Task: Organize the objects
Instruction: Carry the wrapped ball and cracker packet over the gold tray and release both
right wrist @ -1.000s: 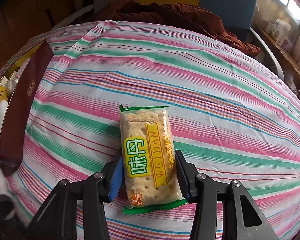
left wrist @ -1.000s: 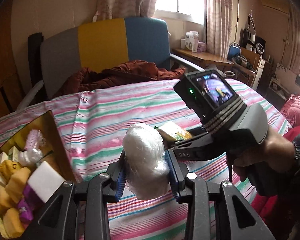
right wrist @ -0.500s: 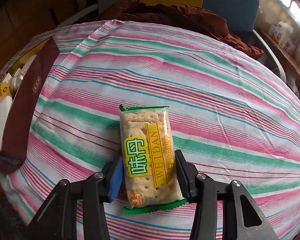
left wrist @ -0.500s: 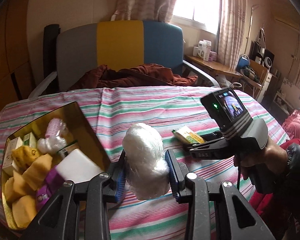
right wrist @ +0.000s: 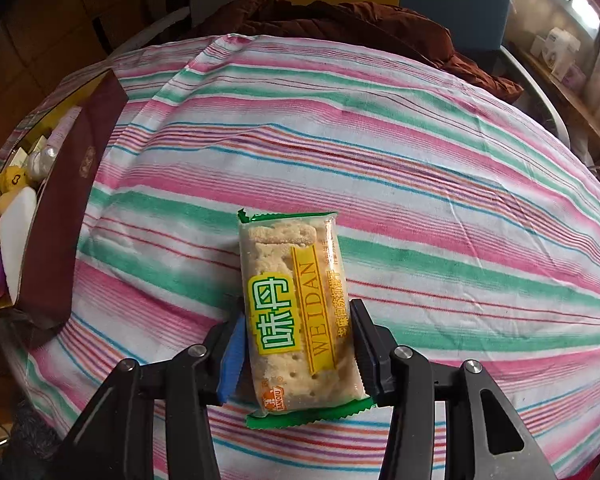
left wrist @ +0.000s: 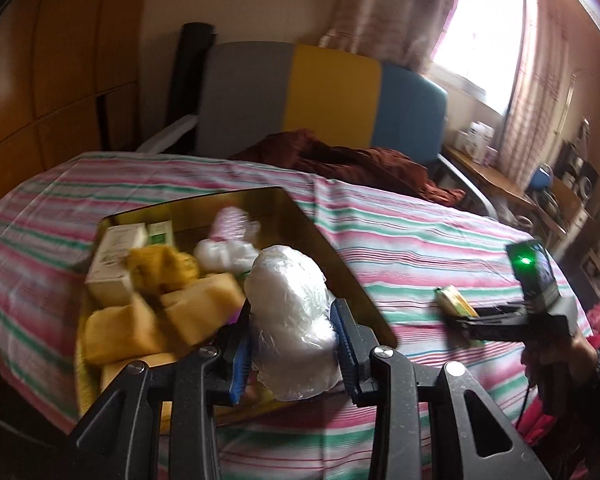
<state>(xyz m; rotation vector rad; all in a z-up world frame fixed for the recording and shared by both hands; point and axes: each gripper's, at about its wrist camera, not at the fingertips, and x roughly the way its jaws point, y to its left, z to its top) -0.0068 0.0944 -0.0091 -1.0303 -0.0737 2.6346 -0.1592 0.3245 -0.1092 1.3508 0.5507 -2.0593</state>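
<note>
Left gripper has swung over to the box, carrying its white bundle; right has barely shifted.

My left fingers are clamped on the plastic-wrapped bundle, which now hangs above the box's near corner, over the yellow blocks already inside. I judge the drop is next. My right gripper holds the cracker pack between its fingers, just above the striped table near its middle, with the box at the left edge.
</note>
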